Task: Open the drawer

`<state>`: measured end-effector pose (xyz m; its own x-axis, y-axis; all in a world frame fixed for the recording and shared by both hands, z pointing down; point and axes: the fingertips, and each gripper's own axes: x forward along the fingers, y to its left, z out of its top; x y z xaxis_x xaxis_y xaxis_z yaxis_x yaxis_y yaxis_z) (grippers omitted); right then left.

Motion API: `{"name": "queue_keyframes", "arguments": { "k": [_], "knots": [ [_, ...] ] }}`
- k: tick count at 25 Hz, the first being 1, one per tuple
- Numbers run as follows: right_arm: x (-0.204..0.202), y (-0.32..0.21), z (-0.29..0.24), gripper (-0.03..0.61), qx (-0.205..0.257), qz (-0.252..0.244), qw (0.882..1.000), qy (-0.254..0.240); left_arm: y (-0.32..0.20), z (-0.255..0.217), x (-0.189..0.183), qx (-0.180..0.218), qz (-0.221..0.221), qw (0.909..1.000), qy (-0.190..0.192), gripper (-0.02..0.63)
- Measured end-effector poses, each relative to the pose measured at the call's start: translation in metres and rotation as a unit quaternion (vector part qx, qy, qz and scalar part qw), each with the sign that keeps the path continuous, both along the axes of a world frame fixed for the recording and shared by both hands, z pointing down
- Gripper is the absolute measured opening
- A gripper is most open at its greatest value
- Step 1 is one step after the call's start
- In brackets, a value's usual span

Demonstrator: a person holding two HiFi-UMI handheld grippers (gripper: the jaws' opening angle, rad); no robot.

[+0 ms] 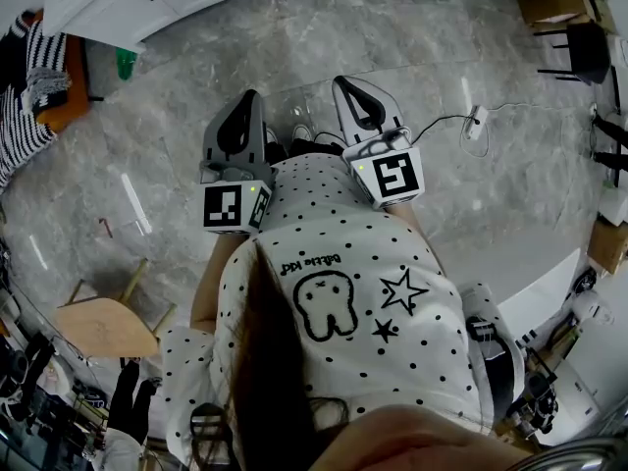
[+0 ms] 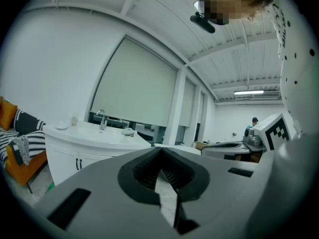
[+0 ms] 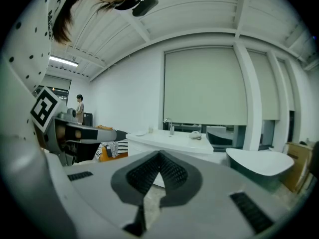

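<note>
Closest in, the person holds both tools tucked against the dotted shirt [image 1: 334,263], forearms bent, each pointing forward and only slightly downward. The left claw [image 2: 161,149] is fully closed, its ribbed tips meeting with nothing between them. The right claw [image 3: 160,151] just beside it is closed and empty in the same way. Below and ahead of both lies bare grey stone floor [image 1: 186,96], with a loose cable [image 1: 446,121] off to the right claw's side. Well beyond the tips, ahead and to the left, stands a white cabinet [image 2: 62,158] with a pale worktop [image 2: 94,136] carrying a tap [image 2: 102,118]. The drawer is most likely one of this cabinet's fronts, though which front cannot be told from here. Small dark handles [image 2: 78,163] on its face are the probable place to take hold. Such a handle should be rigid and narrow, likely smooth, so a claw would need to open, close squarely round it and pull straight back. The drawer itself should be stiff and slide on runners with modest resistance. Both claws are well short of the cabinet, so the approach is not yet made.
</note>
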<state>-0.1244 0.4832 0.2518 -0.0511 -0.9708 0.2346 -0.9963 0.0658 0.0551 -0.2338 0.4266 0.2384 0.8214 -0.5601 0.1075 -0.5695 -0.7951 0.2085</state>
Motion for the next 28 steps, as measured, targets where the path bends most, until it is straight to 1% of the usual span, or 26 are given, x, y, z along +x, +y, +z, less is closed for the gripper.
{"name": "queue_keyframes", "arguments": {
  "k": [3, 8, 12, 16, 23, 28],
  "knots": [
    [0.007, 0.005, 0.0, 0.012, 0.003, 0.001, 1.0, -0.002, 0.003, -0.001, 0.004, 0.0, -0.005, 1.0, 0.002, 0.005],
    [0.023, 0.017, -0.001, 0.014, 0.027, 0.002, 0.999, -0.019, 0.002, 0.001, 0.004, 0.005, -0.029, 0.9996, 0.002, 0.005],
    [0.037, 0.017, 0.005, 0.014, 0.024, 0.008, 0.999, -0.023, -0.01, -0.002, 0.009, 0.013, -0.044, 0.9989, 0.006, 0.005],
    [0.044, 0.013, 0.006, 0.014, 0.022, 0.009, 0.999, -0.031, -0.018, -0.007, 0.013, 0.014, -0.047, 0.9987, 0.01, 0.005],
    [0.054, -0.02, 0.012, 0.014, 0.013, 0.004, 0.999, -0.036, -0.049, 0.001, 0.031, -0.002, -0.039, 0.9991, 0.013, 0.005],
    [0.068, -0.065, 0.005, 0.014, 0.009, 0.013, 0.999, -0.035, -0.094, -0.002, 0.043, -0.01, -0.033, 0.9993, 0.017, 0.005]
  ]
}}
